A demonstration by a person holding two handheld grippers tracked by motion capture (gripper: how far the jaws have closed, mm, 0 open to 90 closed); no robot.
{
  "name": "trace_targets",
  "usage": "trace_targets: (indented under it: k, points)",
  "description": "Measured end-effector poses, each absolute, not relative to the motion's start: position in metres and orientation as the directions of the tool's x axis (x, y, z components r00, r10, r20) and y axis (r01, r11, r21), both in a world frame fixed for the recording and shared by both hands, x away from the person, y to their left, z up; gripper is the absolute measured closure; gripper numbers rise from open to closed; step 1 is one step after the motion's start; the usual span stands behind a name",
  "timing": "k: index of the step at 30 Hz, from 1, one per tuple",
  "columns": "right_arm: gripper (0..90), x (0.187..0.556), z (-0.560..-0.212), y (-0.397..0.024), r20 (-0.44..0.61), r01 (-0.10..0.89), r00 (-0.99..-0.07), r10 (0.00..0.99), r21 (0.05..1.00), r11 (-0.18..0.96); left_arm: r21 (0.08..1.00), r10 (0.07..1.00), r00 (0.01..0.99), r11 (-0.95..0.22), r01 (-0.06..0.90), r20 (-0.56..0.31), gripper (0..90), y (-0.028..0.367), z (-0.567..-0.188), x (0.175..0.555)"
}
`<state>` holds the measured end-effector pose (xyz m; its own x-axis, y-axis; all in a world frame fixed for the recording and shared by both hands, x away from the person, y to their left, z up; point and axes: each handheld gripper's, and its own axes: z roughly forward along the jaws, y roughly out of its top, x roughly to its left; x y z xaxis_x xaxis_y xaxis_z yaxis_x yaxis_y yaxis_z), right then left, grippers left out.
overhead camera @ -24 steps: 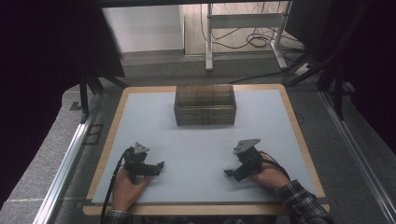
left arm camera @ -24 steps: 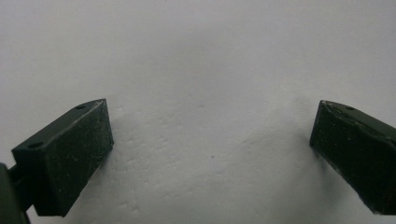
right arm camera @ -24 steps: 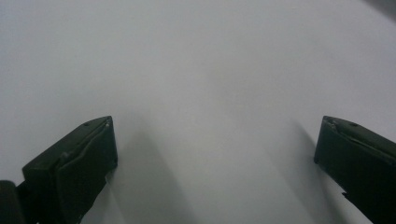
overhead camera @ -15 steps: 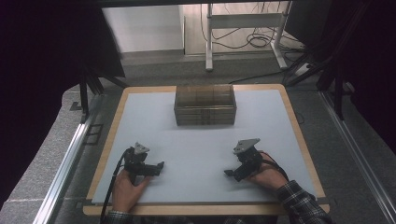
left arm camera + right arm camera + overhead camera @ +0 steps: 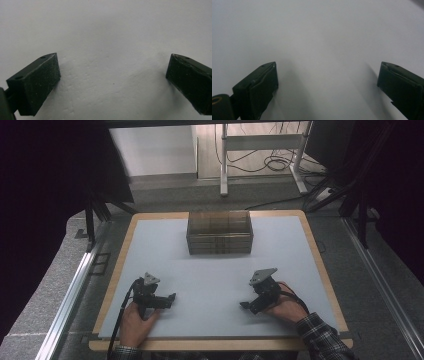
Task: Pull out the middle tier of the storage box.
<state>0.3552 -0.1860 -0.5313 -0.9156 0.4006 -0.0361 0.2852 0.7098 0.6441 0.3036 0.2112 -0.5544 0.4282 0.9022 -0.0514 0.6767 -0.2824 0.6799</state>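
Observation:
A hand holds my left gripper (image 5: 171,298) low over the white table (image 5: 210,285) at the front left, pointing right. In the left gripper view its two black jaws stand wide apart, and the left gripper (image 5: 112,75) is open with bare white surface between them. At the front right my right gripper (image 5: 244,306) points left, held by a hand with a plaid sleeve. The right gripper (image 5: 327,80) is open too, nothing between its jaws. A brown see-through box (image 5: 219,232) with dividers stands at the back middle of the table, well beyond both grippers.
The white sheet has a wooden border (image 5: 120,265). A metal rail (image 5: 70,290) runs along the left side and another along the right. Behind the table a white frame leg (image 5: 224,160) and cables (image 5: 270,165) lie on the floor.

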Motion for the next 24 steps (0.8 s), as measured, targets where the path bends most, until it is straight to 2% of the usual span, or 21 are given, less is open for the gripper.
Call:
trace_targets:
  k: [13, 24]
  points:
    - [7.2, 0.353, -0.526, -0.184, -0.050, 0.279, -0.916, 0.397, 0.632, 0.723, 0.680, 0.902, 0.428, -0.282, 0.677, -0.051, 0.0, 0.211, -0.554, 0.304]
    - [15.0, 0.352, -0.516, -0.185, -0.072, 0.277, -0.911, 0.406, 0.622, 0.732, 0.680, 0.902, 0.428, -0.283, 0.677, -0.051, 0.0, 0.211, -0.554, 0.304]
